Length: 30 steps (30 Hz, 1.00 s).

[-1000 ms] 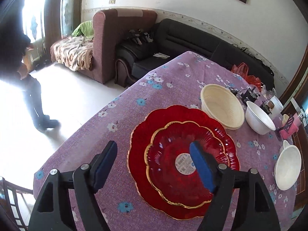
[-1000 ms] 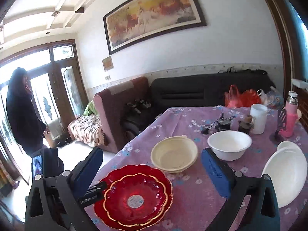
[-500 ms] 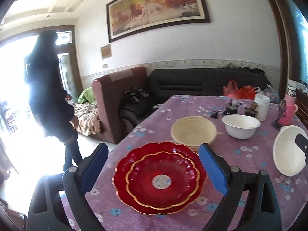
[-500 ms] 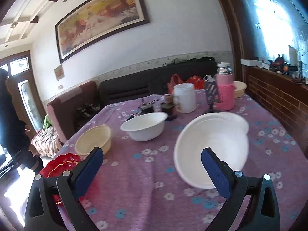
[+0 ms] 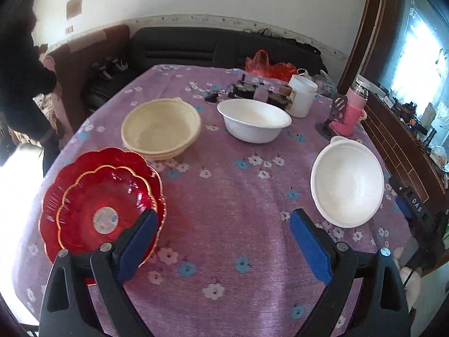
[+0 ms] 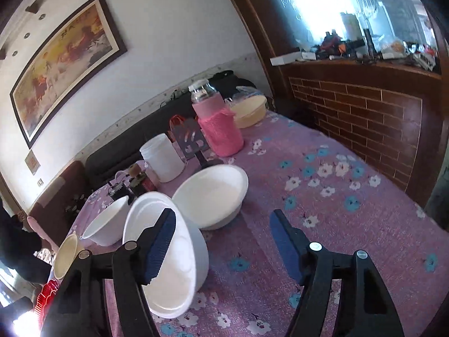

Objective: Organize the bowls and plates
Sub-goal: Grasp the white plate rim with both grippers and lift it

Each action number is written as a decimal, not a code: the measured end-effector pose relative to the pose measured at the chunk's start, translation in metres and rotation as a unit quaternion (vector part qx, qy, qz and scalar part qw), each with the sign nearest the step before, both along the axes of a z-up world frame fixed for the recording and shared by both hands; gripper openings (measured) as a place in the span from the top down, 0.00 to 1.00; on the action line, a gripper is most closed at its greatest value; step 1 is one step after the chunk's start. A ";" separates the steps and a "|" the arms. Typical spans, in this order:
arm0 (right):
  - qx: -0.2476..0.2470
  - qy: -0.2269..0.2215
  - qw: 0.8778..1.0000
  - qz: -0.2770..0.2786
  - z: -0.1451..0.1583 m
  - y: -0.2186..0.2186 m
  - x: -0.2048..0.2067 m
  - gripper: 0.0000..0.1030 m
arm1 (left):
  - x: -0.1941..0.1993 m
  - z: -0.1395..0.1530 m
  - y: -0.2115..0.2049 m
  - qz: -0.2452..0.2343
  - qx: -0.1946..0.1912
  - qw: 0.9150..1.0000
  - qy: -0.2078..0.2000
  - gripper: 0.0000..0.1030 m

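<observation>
My right gripper (image 6: 221, 241), jaws closing but empty, straddles the near white bowl's (image 6: 168, 255) rim at lower left; light, slippery plastic, I'd judge. Left gripper (image 5: 221, 241) open.

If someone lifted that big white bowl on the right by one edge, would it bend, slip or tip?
The white bowl looks like thin, moulded plastic: probably light and fairly stiff. Its smooth rim may slip a little. Wide and deep, it would likely tilt if held by one edge.
</observation>
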State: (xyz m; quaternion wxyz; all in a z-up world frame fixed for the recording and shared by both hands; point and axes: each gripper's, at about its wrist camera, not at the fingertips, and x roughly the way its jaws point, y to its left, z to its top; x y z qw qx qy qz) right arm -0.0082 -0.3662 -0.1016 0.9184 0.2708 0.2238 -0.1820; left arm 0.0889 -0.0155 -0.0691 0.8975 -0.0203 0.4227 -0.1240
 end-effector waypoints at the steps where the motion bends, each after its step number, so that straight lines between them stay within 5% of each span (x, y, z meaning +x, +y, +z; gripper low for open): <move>1: 0.024 0.009 1.000 0.009 -0.009 -0.005 0.004 0.28 | 0.005 -0.004 -0.007 -0.003 0.000 1.000 0.006 0.08; 4: 0.073 0.024 0.996 0.039 -0.026 -0.005 0.020 0.28 | 0.016 -0.012 -0.033 -0.017 0.006 1.000 0.008 0.08; 7: 0.065 0.031 0.996 0.053 -0.027 0.004 0.025 0.32 | 0.025 -0.016 -0.056 -0.033 0.012 0.999 0.000 0.08; 11: 0.064 0.042 0.995 0.069 -0.032 0.011 0.033 0.67 | 0.037 -0.024 -0.083 -0.058 0.018 0.998 -0.002 0.08; 15: 0.080 0.044 0.993 0.079 -0.038 0.010 0.037 0.86 | 0.054 -0.032 -0.103 -0.077 0.007 0.997 0.005 0.08; 20: 0.114 0.035 0.987 0.112 -0.044 0.011 0.041 0.89 | 0.072 -0.045 -0.117 -0.089 -0.004 0.996 0.019 0.08; 24: 0.168 0.024 0.971 0.170 -0.052 0.016 0.049 0.90 | 0.078 -0.054 -0.121 -0.092 0.009 0.995 0.030 0.12; 25: 0.177 0.024 0.967 0.183 -0.053 0.019 0.051 0.90 | 0.077 -0.056 -0.121 -0.098 0.016 0.995 0.033 0.23; 26: 0.181 0.023 0.964 0.195 -0.054 0.023 0.053 0.90 | 0.077 -0.057 -0.122 -0.102 0.027 0.994 0.037 0.50; 28: 0.170 0.027 0.962 0.212 -0.052 0.032 0.056 0.89 | 0.075 -0.062 -0.124 -0.113 0.046 0.991 0.053 0.78; 30: 0.150 0.037 0.965 0.214 -0.051 0.042 0.058 0.86 | 0.074 -0.064 -0.120 -0.102 0.045 0.992 0.057 0.79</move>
